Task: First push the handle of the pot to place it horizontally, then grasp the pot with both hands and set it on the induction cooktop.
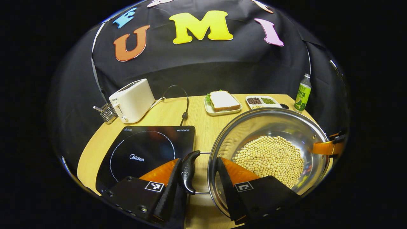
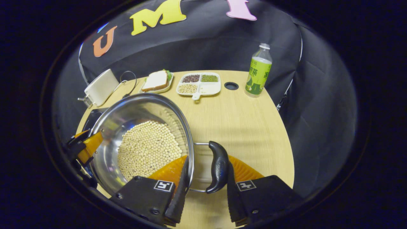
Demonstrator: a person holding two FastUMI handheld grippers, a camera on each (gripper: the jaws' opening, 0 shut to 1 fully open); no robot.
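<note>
- Pot (image 1: 270,149) sits on the wooden table (image 1: 203,127), steel, bottom covered w/ pale soybeans (image 1: 270,157). It's just right of the induction cooktop (image 1: 146,152), not on it.
- My left gripper (image 1: 198,178) straddles the pot's left side: one finger outside the black side handle (image 1: 188,171), other finger inside the pot over the beans. Handle + rim sit between the fingers. Jaws apart; can't tell if both fingers actually press, so grip unconfirmed.
- In right gripper view my right gripper (image 2: 206,183) does the same on the opposite side: inner finger inside the pot (image 2: 143,140) wall, outer finger touching or v. close to the black handle (image 2: 217,167). Rim + handle between fingers. Can't tell if clamped.
- Each gripper also shows far off in the other's view, at the pot's far rim.
- Both handles look level, sticking out sideways from the rim.
- Back of table, left to right in left gripper view: wire rack (image 1: 106,113), white toaster (image 1: 132,100) w/ black cord (image 1: 182,105), sandwich on a tray (image 1: 222,101), divided dish of grains (image 1: 262,101), green bottle (image 1: 302,93).
- Small dark round hole (image 2: 231,85) in the tabletop between dish and bottle.
</note>
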